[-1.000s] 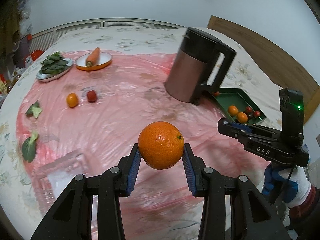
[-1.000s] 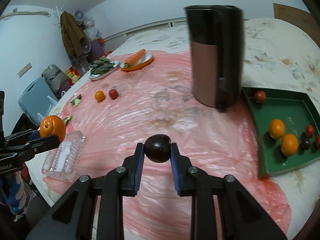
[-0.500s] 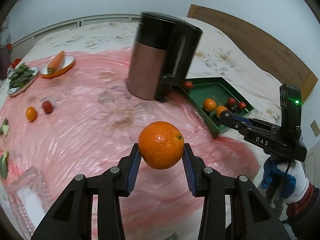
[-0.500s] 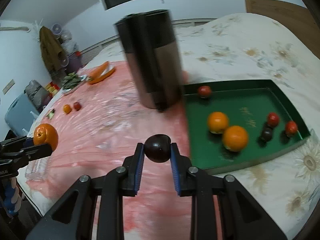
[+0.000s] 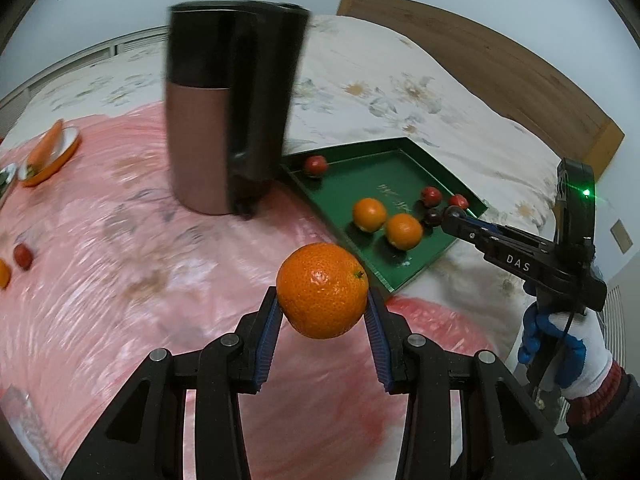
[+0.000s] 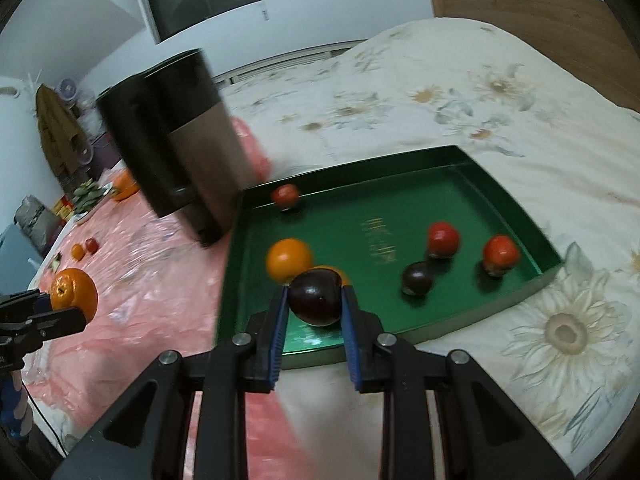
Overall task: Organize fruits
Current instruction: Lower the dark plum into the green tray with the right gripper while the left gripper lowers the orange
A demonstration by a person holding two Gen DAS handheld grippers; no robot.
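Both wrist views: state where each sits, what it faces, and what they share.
Left wrist: on the left claw, facing down over the round orange fruit it grips; a gloved hand shows.
Right wrist: on the right claw, gripping a dark round plum.
Shared: green rectangular tray, tall black-and-copper kettle.

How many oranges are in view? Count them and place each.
4. One orange sits clamped in the left gripper; two oranges lie in the green tray; a small orange lies on the pink sheet. The kettle may hide others.

both grippers (image 5: 322,312) (image 6: 314,304) clamped, angled down
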